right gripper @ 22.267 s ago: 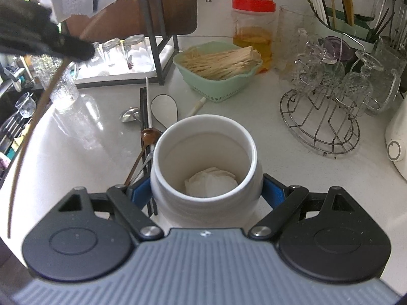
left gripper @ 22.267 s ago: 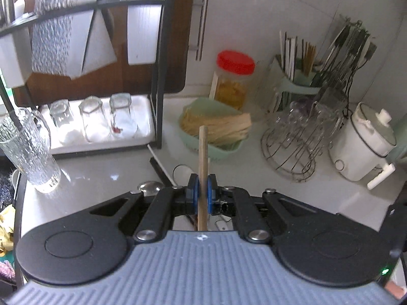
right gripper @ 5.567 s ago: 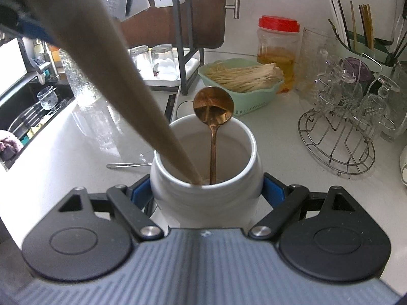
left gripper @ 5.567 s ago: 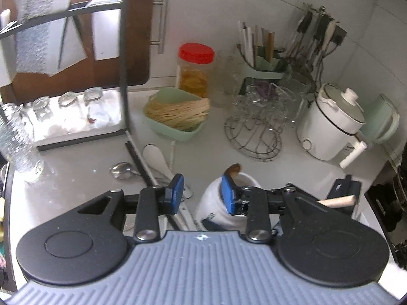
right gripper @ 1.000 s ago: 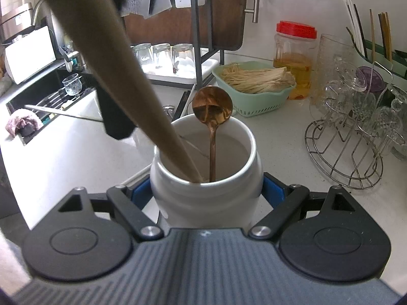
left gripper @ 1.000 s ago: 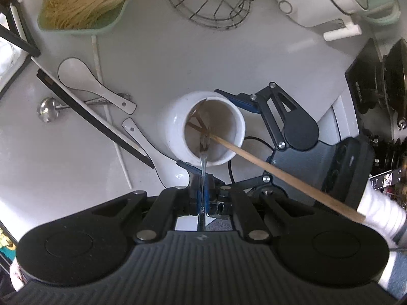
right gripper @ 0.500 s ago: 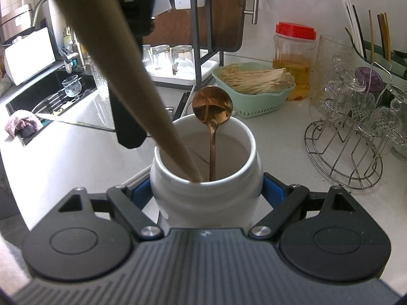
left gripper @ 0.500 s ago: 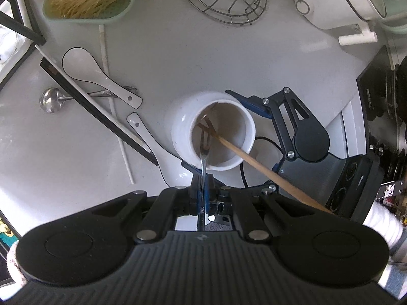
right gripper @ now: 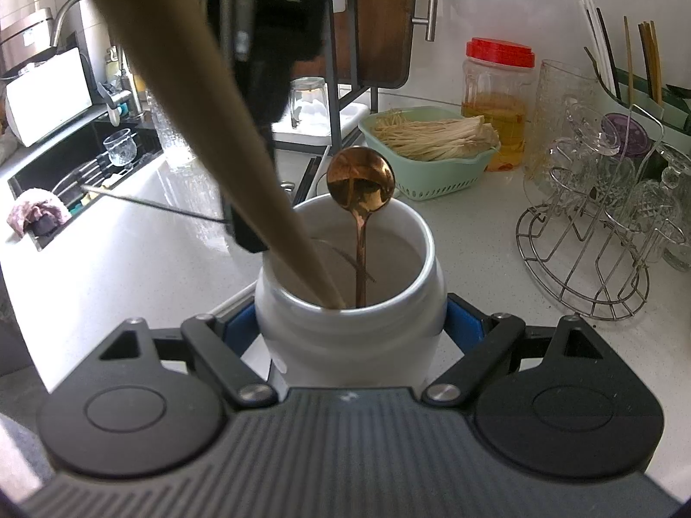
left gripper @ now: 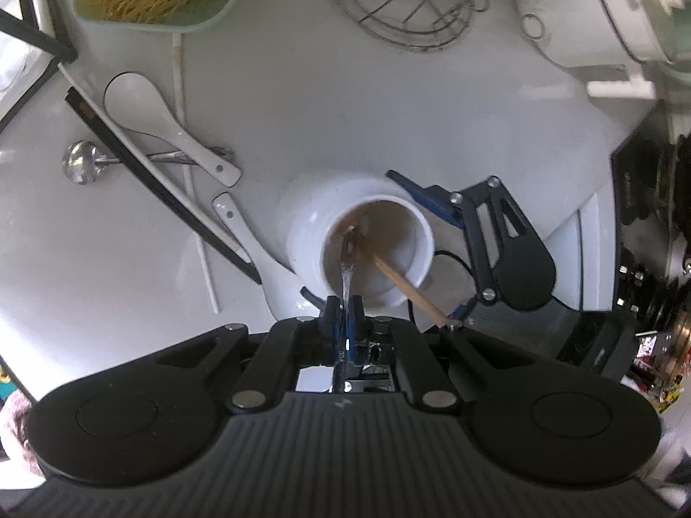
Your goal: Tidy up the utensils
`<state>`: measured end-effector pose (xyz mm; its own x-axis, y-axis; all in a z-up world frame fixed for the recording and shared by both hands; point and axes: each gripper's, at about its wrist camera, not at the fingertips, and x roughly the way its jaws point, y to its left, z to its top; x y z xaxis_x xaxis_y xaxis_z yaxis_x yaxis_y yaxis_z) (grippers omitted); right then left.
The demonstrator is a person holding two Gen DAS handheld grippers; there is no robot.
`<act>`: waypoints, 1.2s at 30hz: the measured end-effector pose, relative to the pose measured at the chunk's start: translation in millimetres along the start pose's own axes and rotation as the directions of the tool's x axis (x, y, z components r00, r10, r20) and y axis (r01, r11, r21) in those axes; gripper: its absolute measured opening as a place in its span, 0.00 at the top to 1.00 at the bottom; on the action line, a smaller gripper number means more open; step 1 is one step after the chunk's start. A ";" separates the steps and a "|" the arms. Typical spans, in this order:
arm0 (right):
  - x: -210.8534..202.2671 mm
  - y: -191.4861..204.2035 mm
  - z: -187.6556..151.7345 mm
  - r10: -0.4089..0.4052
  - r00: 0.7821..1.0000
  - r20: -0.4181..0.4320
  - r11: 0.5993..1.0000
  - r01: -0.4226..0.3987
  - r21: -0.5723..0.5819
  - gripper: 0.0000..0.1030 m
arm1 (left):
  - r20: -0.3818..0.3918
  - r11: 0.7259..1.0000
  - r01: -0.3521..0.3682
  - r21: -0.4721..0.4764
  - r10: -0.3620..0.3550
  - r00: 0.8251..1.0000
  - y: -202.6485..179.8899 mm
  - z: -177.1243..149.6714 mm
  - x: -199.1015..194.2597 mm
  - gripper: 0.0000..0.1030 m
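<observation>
Holding the white jar (right gripper: pixel 350 302) from both sides, the right gripper (right gripper: pixel 350 323) has its blue pads pressed on the jar's round wall, so it is clenched on the jar. The jar stands on the white counter (left gripper: pixel 345 108). Inside the jar a copper spoon (right gripper: pixel 360 185) stands with its bowl up above the rim, and a long wooden stick (right gripper: pixel 207 121) leans out over the near-left side of the rim. The left gripper (left gripper: pixel 344 315) points down over the jar from above. Its two blue pads are squeezed tight on a thin metal utensil (left gripper: pixel 345 276), and the far end of that utensil is down inside the jar's mouth. I cannot tell for sure if it is a fork or a spoon. More things lie on the counter to the left of the jar in the left view: two white spoons (left gripper: pixel 164 125), a small metal ladle (left gripper: pixel 82 162), a dark chopstick (left gripper: pixel 164 190) and a thin white stick (left gripper: pixel 190 198). A green basket (right gripper: pixel 436 164) of pale sticks sits behind the jar, beside a jar with a red lid (right gripper: pixel 496 99). A wire rack (right gripper: pixel 591 250) with glasses stands to the right.
</observation>
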<state>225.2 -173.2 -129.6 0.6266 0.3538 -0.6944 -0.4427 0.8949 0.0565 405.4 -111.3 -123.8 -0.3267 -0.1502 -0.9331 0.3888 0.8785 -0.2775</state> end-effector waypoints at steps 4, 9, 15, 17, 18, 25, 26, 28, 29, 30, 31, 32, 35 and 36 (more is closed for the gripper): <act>-0.1 -0.1 0.0 0.000 1.000 -0.001 1.000 0.000 -0.001 0.12 | 0.025 1.000 -0.004 -0.008 0.004 1.000 1.4 -1.2 -3.4 0.95; -0.4 -0.4 0.1 0.003 1.000 -0.004 1.000 -0.003 -0.006 0.12 | 0.067 1.000 -0.010 0.000 0.010 0.998 2.6 -9.9 -11.6 0.73; 0.2 -1.7 1.1 0.011 1.000 -0.010 1.000 -0.011 -0.014 0.12 | 0.113 0.999 0.004 -0.037 0.000 0.994 12.1 -22.2 -21.0 0.63; 0.5 -2.1 1.2 0.013 1.000 -0.009 1.000 -0.013 -0.014 0.12 | 0.136 0.999 0.014 -0.045 -0.008 0.991 14.2 -27.5 -25.9 0.63; 0.6 -2.2 1.4 0.013 1.000 -0.009 1.000 -0.013 -0.014 0.12 | 0.152 0.999 0.016 -0.046 -0.008 0.988 14.0 -31.1 -28.3 0.63; 1.0 -2.4 0.9 0.017 1.000 -0.009 1.000 -0.017 -0.021 0.12 | 0.287 0.988 0.136 -0.071 -0.111 0.952 26.2 -69.1 -41.5 0.63; 1.0 -2.5 0.8 0.019 1.000 -0.009 1.000 -0.019 -0.022 0.12 | 0.304 0.987 0.146 -0.073 -0.118 0.945 28.5 -74.8 -41.7 0.63; 0.9 -2.8 0.6 0.023 1.000 -0.010 0.999 -0.023 -0.027 0.12 | 0.329 0.984 0.152 -0.090 -0.115 0.937 35.5 -84.8 -40.6 0.60; 1.0 -3.1 0.6 0.024 1.000 -0.011 0.999 -0.025 -0.028 0.12 | 0.338 0.983 0.158 -0.095 -0.118 0.934 38.9 -89.6 -38.8 0.59; 1.0 -3.3 0.7 0.026 1.000 -0.012 0.999 -0.026 -0.029 0.12 | 0.344 0.981 0.166 -0.102 -0.121 0.931 43.6 -93.8 -36.9 0.59; 1.2 -3.3 0.9 0.026 1.000 -0.013 0.999 -0.027 -0.030 0.12 | 0.352 0.978 0.177 -0.108 -0.129 0.927 46.6 -97.6 -35.1 0.59; 1.4 -3.3 1.2 0.026 1.000 -0.014 0.999 -0.027 -0.031 0.12 | 0.360 0.974 0.194 -0.113 -0.142 0.922 49.3 -100.6 -33.0 0.59; 1.3 -3.0 2.0 0.026 1.000 -0.015 0.999 -0.026 -0.031 0.12 | 0.380 0.961 0.250 -0.118 -0.189 0.906 54.1 -109.4 -26.0 0.59; 1.4 -3.1 2.1 0.026 1.000 -0.015 0.999 -0.026 -0.030 0.12 | 0.384 0.959 0.257 -0.116 -0.195 0.902 53.9 -111.2 -24.7 0.60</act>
<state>228.8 -174.9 -129.2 0.6052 0.3723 -0.7037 -0.4777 0.8769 0.0531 338.7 -9.8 -90.3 -0.0398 -0.4815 -0.8755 0.1887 0.8568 -0.4798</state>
